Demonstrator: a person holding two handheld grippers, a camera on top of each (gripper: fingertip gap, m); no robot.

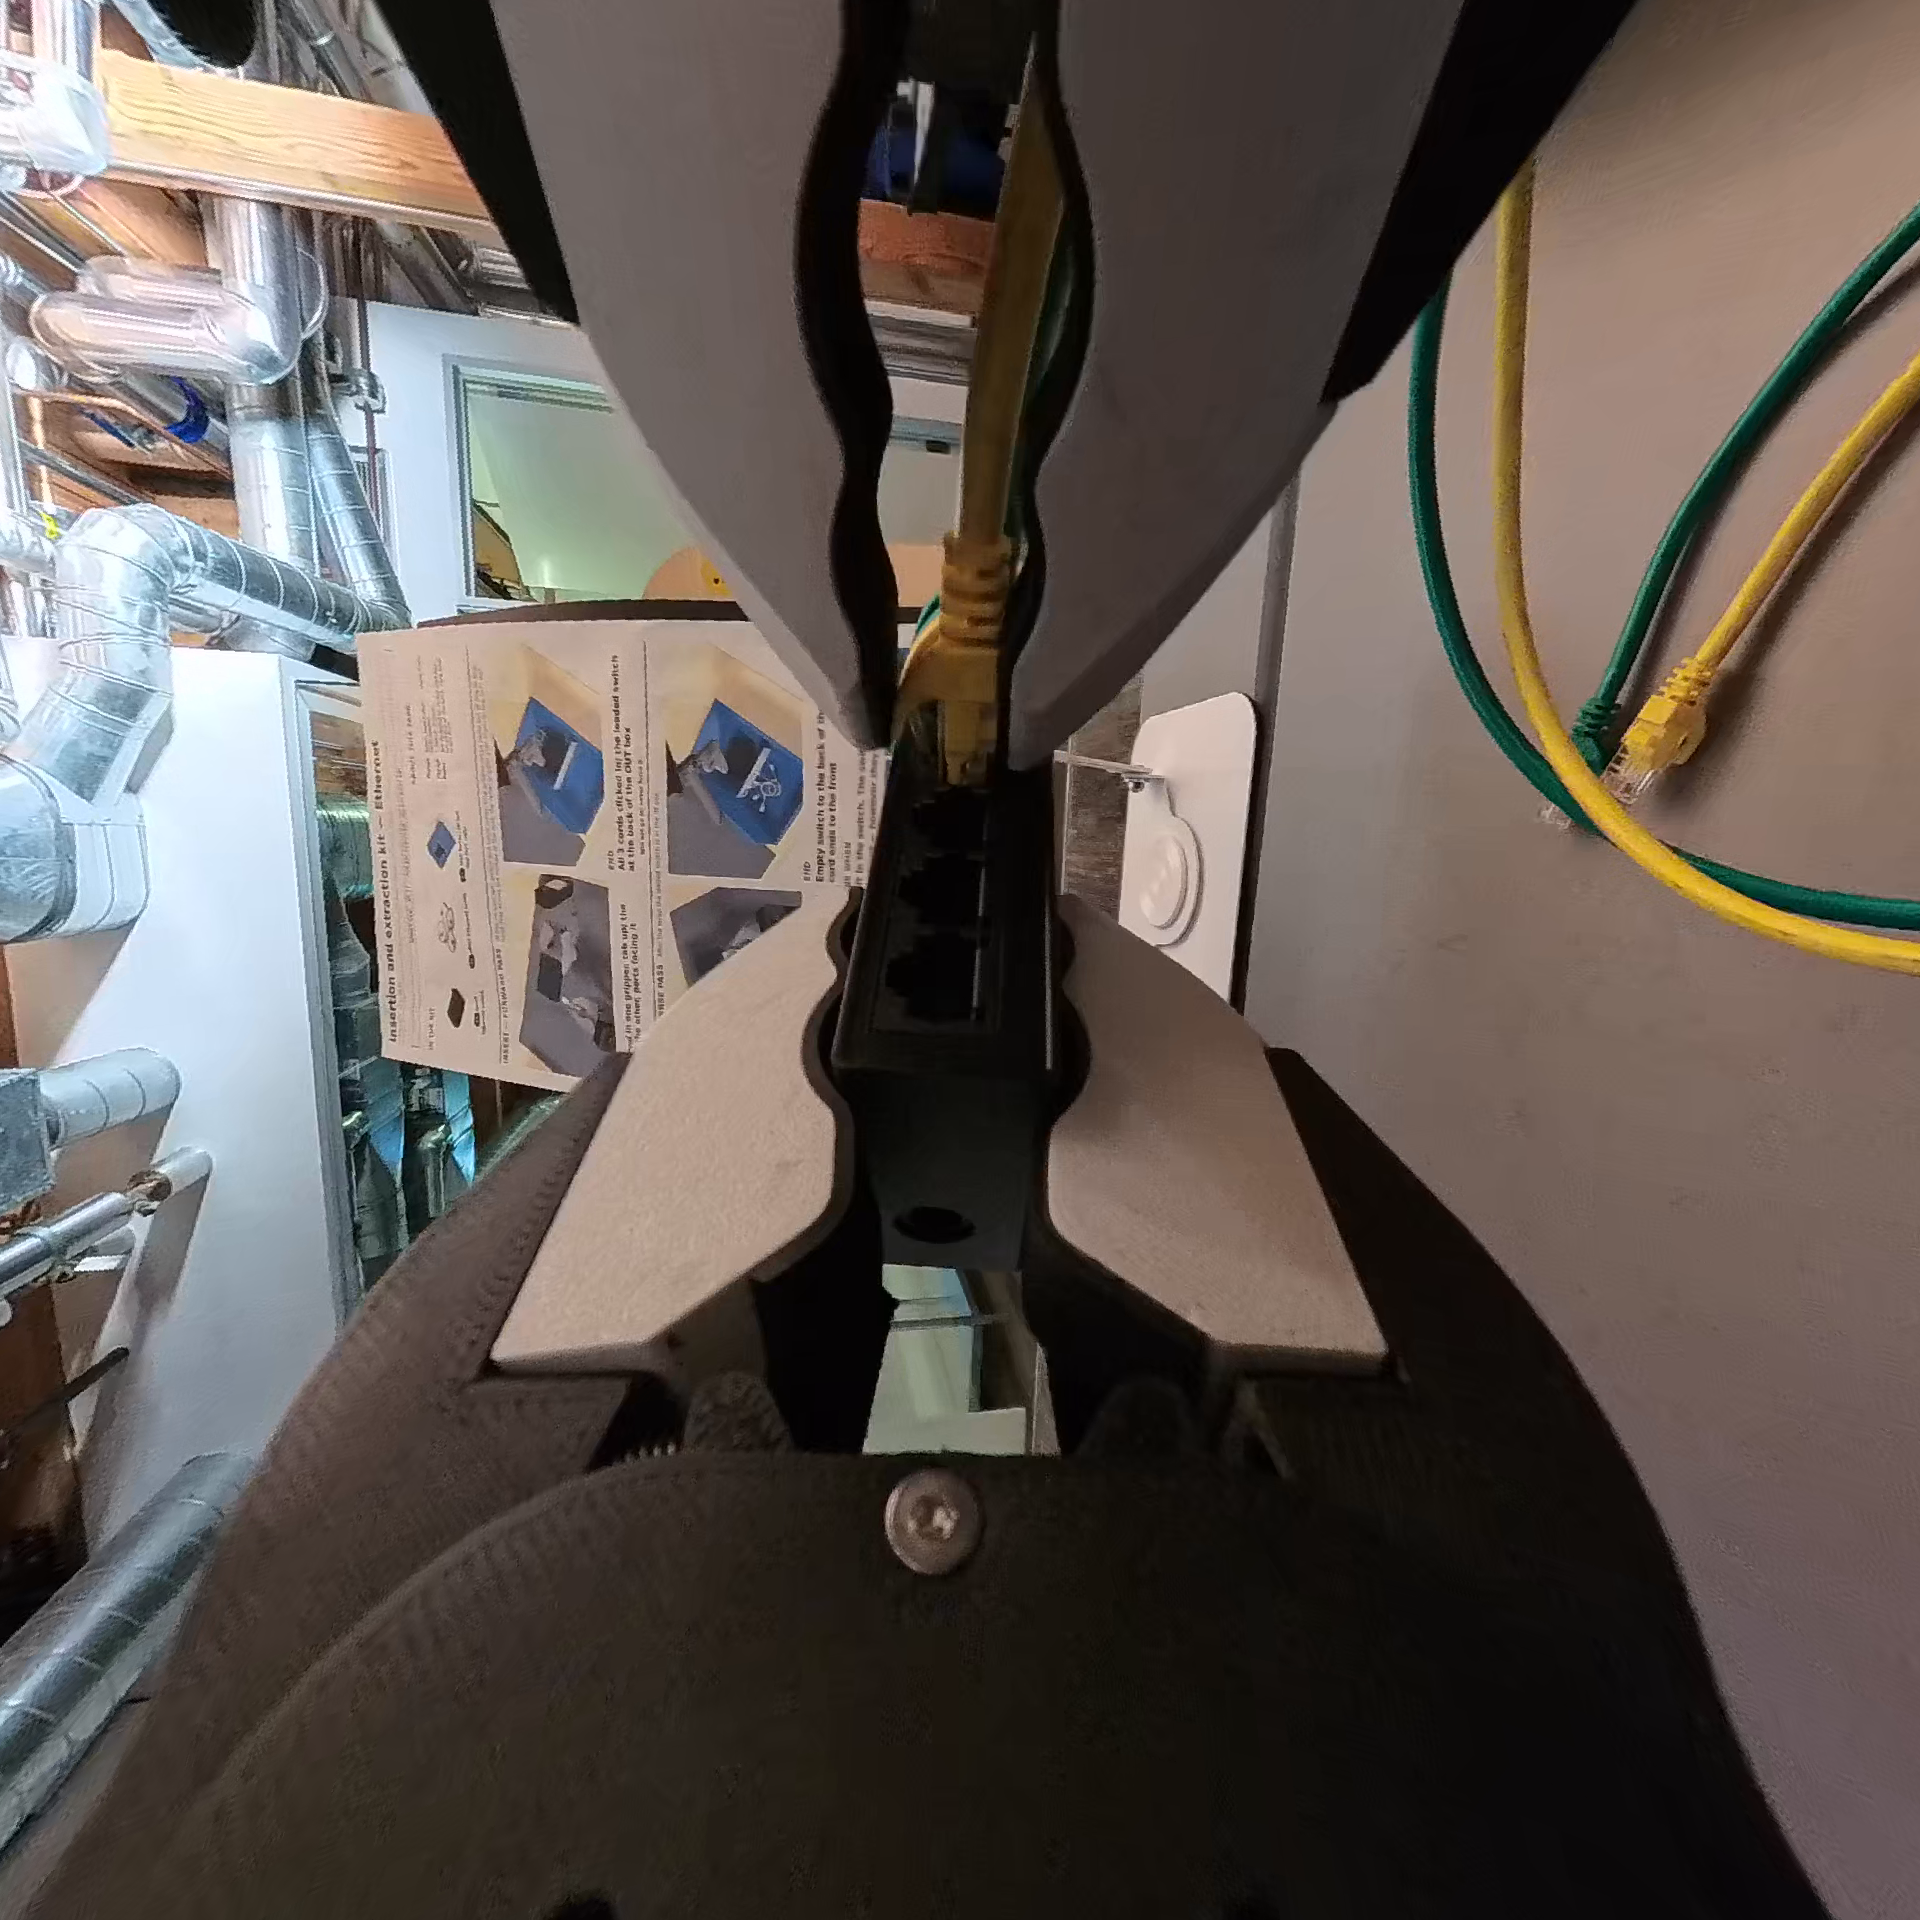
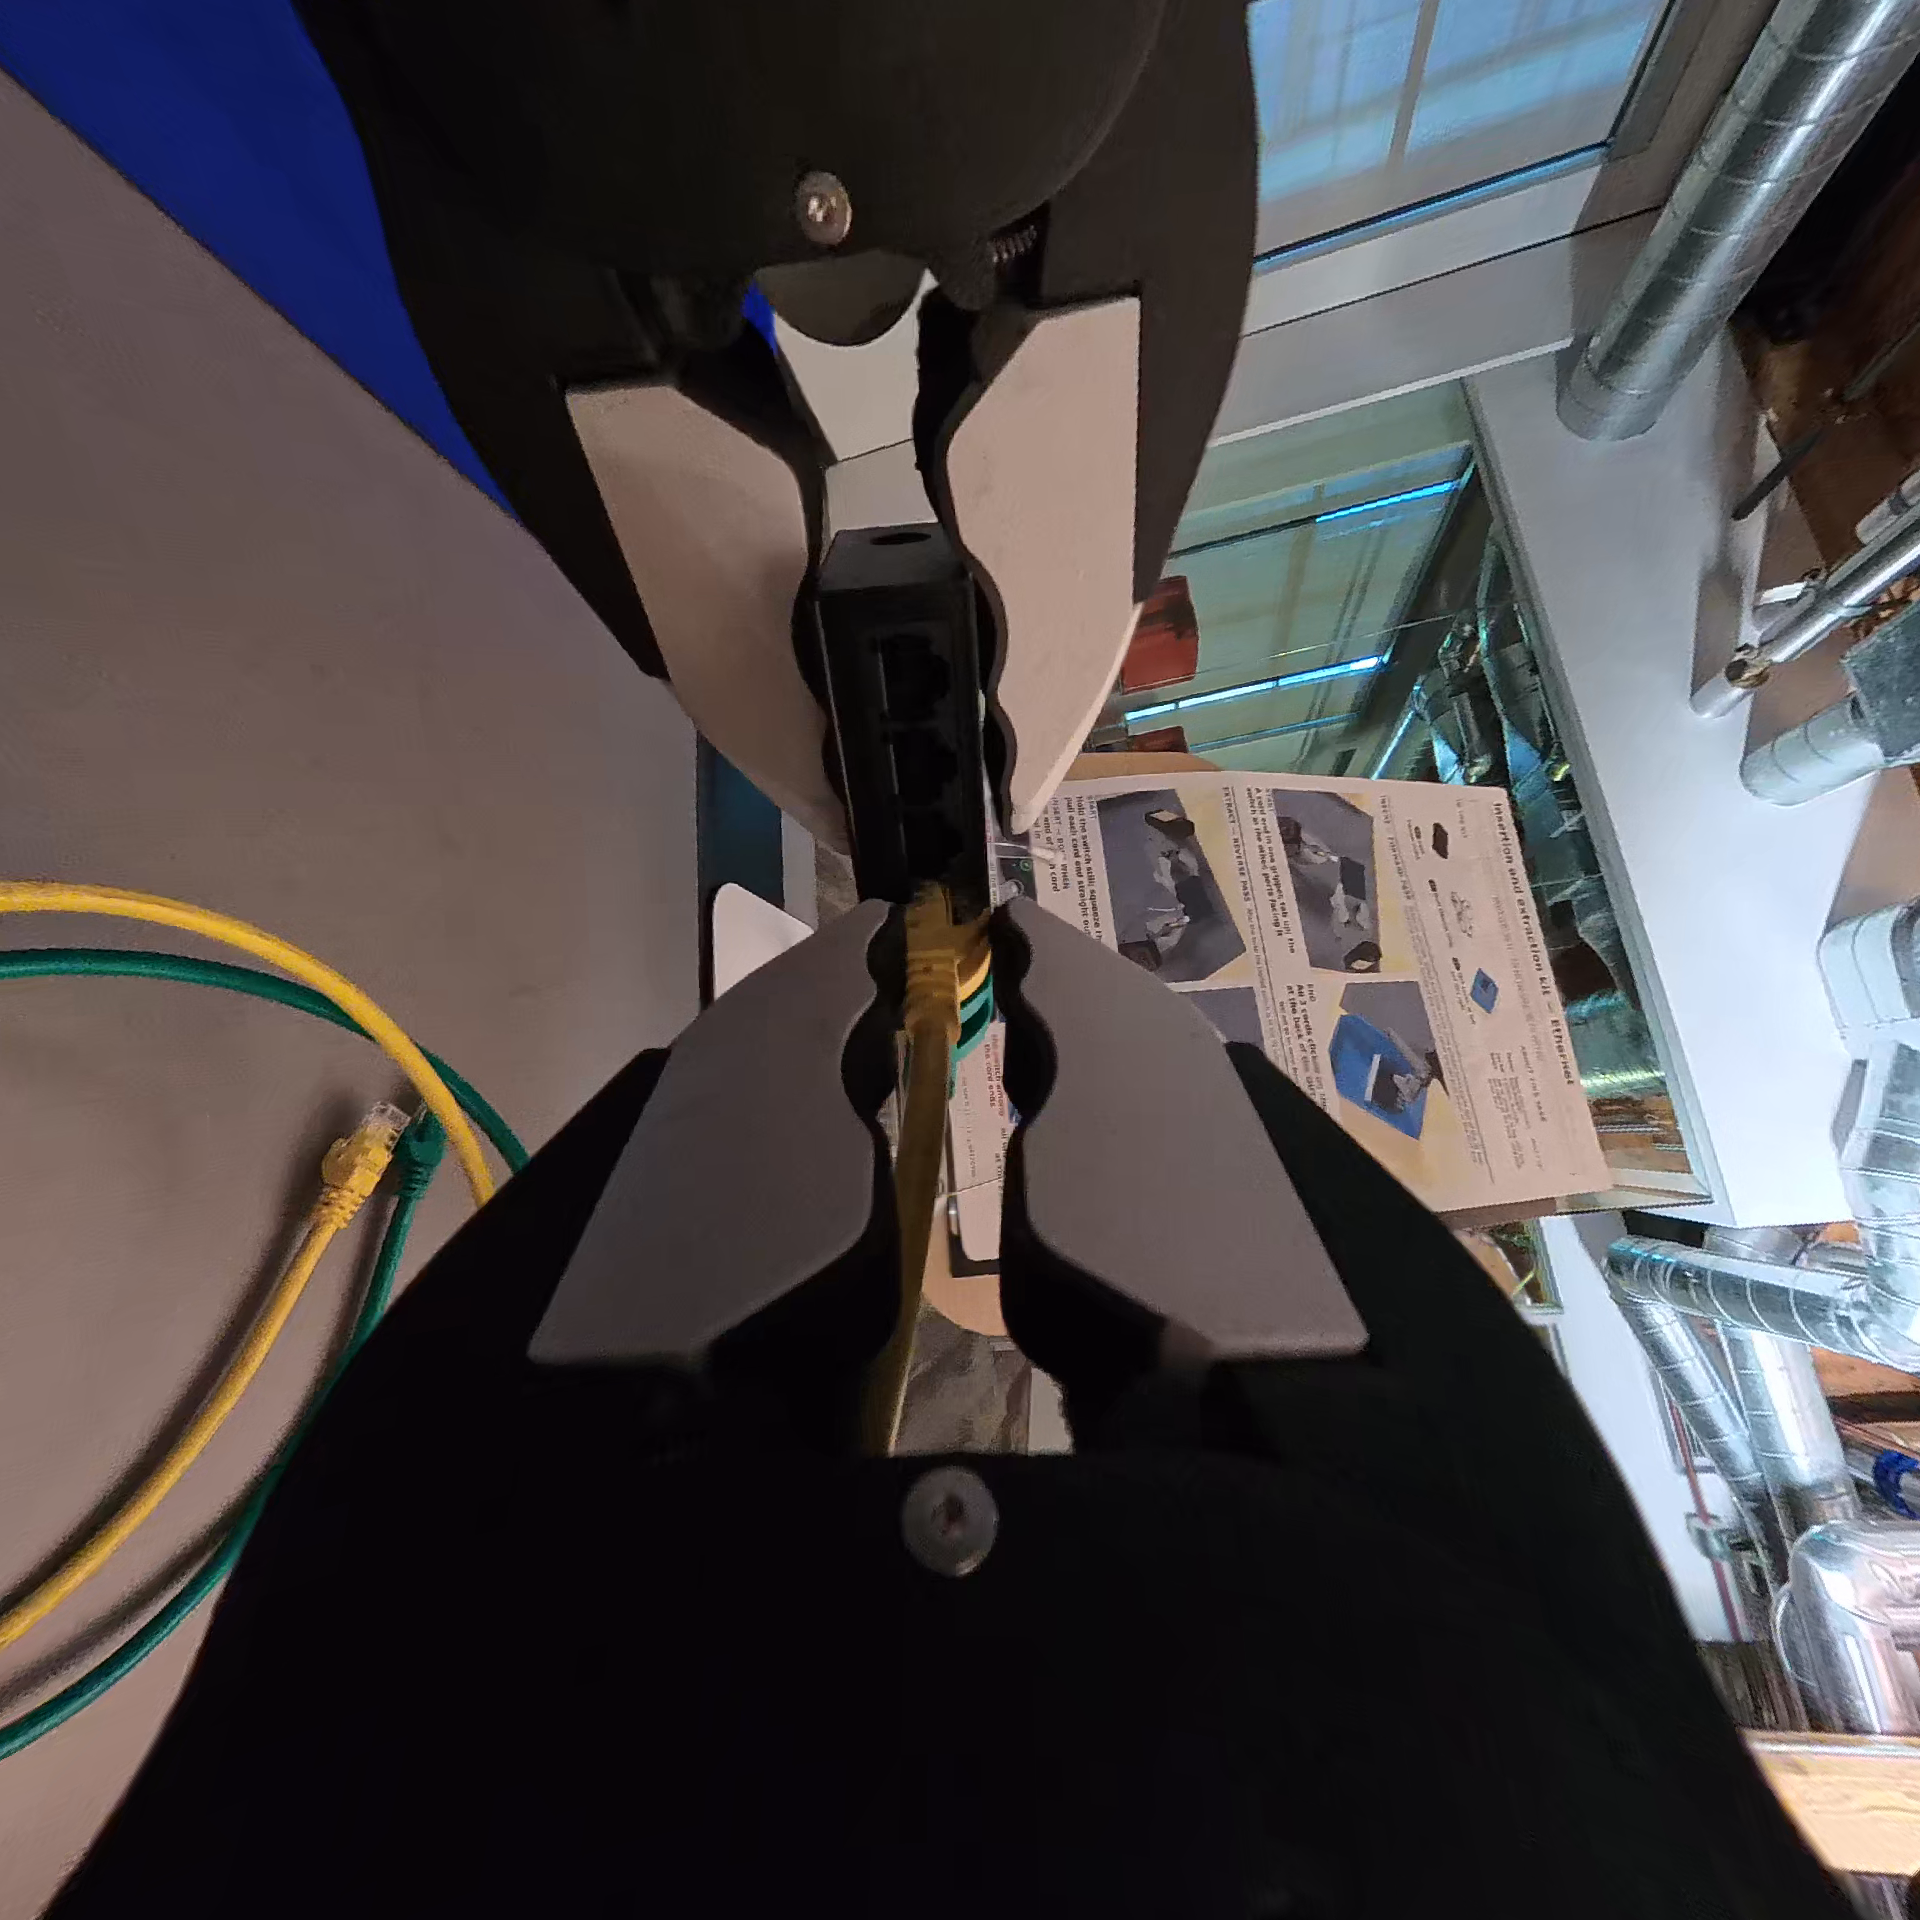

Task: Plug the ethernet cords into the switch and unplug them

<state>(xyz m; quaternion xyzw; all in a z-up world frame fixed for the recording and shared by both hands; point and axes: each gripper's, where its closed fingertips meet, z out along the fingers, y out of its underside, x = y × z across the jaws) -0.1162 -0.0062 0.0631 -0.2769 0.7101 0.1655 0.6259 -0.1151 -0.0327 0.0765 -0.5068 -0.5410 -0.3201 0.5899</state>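
Note:
My left gripper (image 1: 951, 925) is shut on the black switch (image 1: 951, 997) and holds it in the air with its row of ports facing the camera. My right gripper (image 2: 943, 920) is shut on the yellow cord's plug (image 2: 928, 961). The plug's tip sits at the mouth of the switch's (image 2: 914, 727) end port; I cannot tell whether it is seated. The other ports that show are empty. In the left wrist view the right gripper (image 1: 951, 740) comes in from the top with the yellow plug (image 1: 971, 665). A second yellow cord (image 2: 348, 1164) and a green cord (image 2: 421, 1148) lie loose on the grey table (image 2: 260, 675).
A printed instruction sheet (image 1: 582, 831) stands behind the grippers, and also shows in the right wrist view (image 2: 1351, 987). The loose cord ends (image 1: 1652, 727) lie on the table (image 1: 1558, 1299). A white plate with a hook (image 1: 1184, 831) is nearby. A blue bin (image 2: 208, 156) is at the table's edge. Metal ducts (image 1: 125, 644) run behind. The tips of both grippers are at nearly the same place.

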